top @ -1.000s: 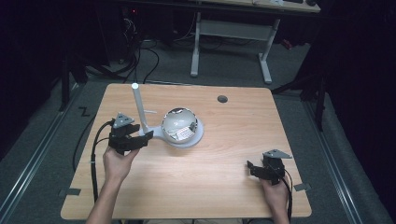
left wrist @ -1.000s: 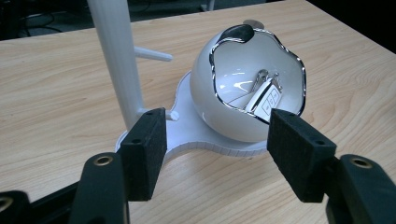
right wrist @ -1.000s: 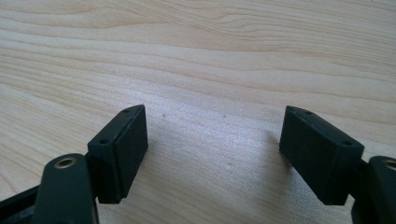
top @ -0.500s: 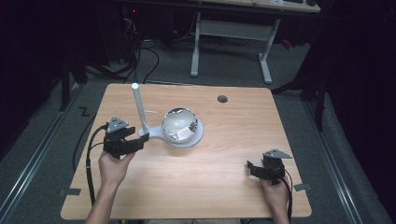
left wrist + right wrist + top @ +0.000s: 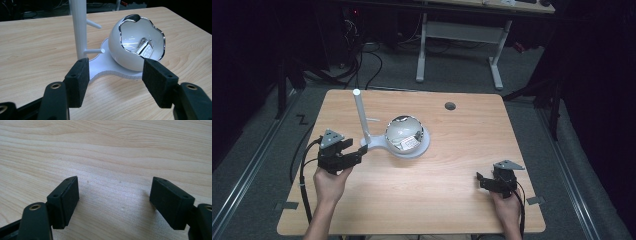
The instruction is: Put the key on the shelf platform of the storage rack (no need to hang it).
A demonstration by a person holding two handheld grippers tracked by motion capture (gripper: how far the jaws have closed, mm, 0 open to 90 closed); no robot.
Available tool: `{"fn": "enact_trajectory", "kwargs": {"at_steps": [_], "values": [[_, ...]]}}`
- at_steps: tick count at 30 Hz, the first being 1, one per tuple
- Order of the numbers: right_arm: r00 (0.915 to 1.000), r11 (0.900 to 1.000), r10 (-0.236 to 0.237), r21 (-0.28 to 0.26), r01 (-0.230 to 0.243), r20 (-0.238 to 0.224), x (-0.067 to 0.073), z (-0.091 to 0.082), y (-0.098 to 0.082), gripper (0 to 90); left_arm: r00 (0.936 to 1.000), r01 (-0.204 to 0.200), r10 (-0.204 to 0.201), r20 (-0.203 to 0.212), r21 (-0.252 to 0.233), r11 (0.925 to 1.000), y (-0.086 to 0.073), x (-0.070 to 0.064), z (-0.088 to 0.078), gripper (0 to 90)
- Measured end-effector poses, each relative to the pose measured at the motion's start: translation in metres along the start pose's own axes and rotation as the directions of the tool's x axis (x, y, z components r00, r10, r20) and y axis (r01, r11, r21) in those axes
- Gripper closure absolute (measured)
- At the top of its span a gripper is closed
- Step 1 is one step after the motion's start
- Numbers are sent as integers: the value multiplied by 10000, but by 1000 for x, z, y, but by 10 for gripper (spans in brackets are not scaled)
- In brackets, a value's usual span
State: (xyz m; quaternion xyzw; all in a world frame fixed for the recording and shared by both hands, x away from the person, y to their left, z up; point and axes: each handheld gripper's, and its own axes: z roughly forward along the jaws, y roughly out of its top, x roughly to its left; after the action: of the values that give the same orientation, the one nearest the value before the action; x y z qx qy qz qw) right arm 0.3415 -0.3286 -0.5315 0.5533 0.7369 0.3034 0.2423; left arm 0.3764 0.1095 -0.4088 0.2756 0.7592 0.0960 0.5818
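Observation:
A white stand with a tall post (image 5: 360, 115) and short pegs rises from a flat white base (image 5: 384, 145) near the table's middle. On that base rests a glossy white ball-shaped bowl (image 5: 404, 132) with a wavy silver rim, tipped on its side, and a small pale item (image 5: 146, 51) lies inside. My left gripper (image 5: 359, 151) points at the base's left edge. Its jaws have just been closing a little, but it stays open with nothing pressed between its pads (image 5: 80, 80); the base (image 5: 107, 67) lies just beyond. My right gripper (image 5: 479, 179) rests open near the front right, over bare wood (image 5: 115, 187).
A small dark hole (image 5: 450, 106) sits in the wooden tabletop (image 5: 452, 200) at the back right. Cables trail from both grippers over the front edge. Beyond the table are a dark floor with cables and the white legs of another desk (image 5: 422, 50).
My left gripper has drawn back slightly toward the near left, off the stand's base. The right gripper has not moved.

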Motion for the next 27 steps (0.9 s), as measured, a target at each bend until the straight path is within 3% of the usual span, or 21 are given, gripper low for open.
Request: {"fn": "enact_trajectory", "kwargs": {"at_steps": [2,3,4,6,9,27], "values": [[10000,10000,1,-2,-1,-5,0,0,0,239,9999,123,-123,-37,-16,9999,0,0,-1,391],[10000,10000,1,1,-1,0,0,0,0,239,10000,-51,50,26,5,10000,0,2,-1,391],[10000,10000,2,1,-2,0,0,0,0,239,9999,116,-116,-45,-2,9999,0,2,-2,392],[10000,10000,-5,-1,5,3,0,0,0,239,10000,-63,63,46,-12,10000,0,4,-3,391],[10000,10000,-2,0,2,3,0,0,0,239,9999,113,-113,-18,-1,9999,1,6,-5,391],[10000,10000,3,-5,-3,4,0,0,0,239,9995,274,-274,-133,-36,9996,1,20,-11,391]]}}
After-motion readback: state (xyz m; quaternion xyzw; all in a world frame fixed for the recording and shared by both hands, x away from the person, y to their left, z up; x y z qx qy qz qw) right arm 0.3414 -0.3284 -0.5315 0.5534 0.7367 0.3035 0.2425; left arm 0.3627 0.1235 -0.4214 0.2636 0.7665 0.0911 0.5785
